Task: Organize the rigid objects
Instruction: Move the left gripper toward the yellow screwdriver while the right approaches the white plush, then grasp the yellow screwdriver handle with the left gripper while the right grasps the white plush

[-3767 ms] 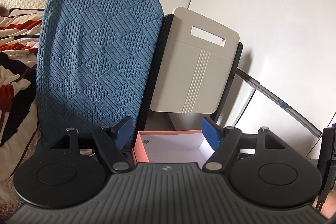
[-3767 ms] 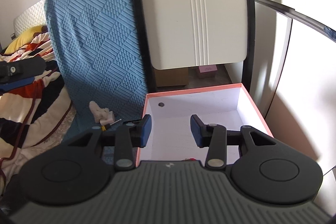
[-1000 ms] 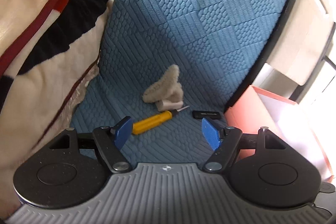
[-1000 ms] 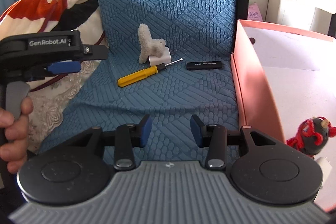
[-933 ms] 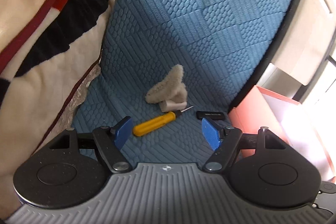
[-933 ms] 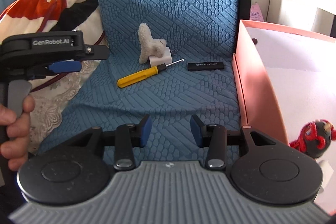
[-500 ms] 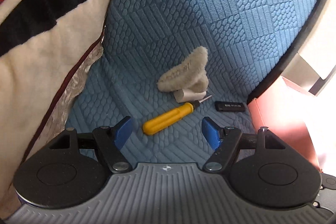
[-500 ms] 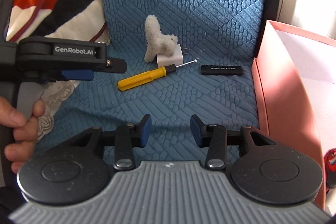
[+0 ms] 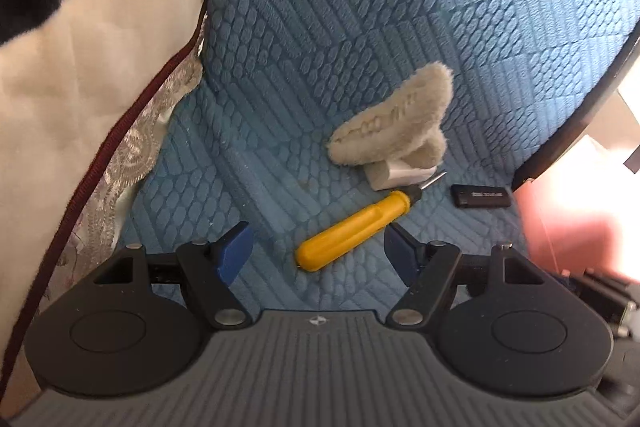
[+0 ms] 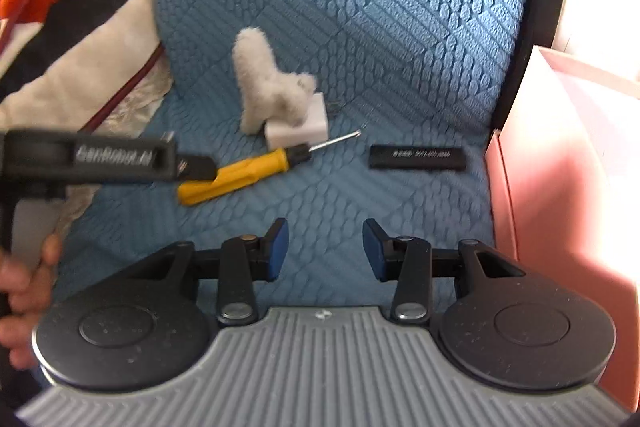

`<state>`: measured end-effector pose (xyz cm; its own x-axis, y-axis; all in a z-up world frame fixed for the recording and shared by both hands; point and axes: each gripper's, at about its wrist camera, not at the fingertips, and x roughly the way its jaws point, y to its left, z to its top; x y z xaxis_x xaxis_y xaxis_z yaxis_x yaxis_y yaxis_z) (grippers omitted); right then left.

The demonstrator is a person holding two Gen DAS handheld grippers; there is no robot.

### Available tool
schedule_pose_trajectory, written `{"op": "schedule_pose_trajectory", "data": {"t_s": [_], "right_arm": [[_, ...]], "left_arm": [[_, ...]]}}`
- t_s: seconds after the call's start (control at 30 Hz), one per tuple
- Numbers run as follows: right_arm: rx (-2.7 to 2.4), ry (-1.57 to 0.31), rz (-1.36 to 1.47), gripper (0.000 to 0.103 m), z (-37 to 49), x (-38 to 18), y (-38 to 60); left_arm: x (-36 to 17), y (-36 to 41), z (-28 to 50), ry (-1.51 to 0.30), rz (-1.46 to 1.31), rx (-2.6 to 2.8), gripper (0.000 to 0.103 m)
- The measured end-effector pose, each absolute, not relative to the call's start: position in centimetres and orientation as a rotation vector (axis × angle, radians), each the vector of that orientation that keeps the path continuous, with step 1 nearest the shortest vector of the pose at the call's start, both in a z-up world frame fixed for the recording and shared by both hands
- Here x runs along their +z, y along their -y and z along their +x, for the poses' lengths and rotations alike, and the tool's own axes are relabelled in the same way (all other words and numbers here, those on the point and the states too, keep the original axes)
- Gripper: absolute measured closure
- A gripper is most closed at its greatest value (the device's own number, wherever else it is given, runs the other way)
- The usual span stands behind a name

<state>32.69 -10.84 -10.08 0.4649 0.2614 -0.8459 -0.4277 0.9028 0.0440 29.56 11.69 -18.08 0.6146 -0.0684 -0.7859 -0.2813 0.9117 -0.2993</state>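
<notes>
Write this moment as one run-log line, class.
left gripper: open, nearing yellow screwdriver | right gripper: open, empty | pink box: right

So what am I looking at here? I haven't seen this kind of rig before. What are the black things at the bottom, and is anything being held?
No robot: a person holds a two-finger gripper in each hand, and each gripper carries a fisheye camera looking along its blue-tipped fingers. One picture comes from the left gripper, the other from the right gripper; the black discs and ribbed plate at the bottom are the gripper bodies. On the blue cushion lie a yellow screwdriver, a fluffy toy on a white block, and a black stick. A pink box stands to the right. Both grippers are open and hold nothing. The left one is at the screwdriver's handle.
</notes>
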Motion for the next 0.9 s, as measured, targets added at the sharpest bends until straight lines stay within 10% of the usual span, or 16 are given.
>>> {"op": "schedule_pose_trajectory", "data": {"t_s": [0.9], "right_arm": [[0.410,-0.989,-0.233,0.056,39.2,-12.5,9.5]], "left_arm": [[-18.9,-10.5,31.1,-0.922,-0.361,0.055,0.027]]}}
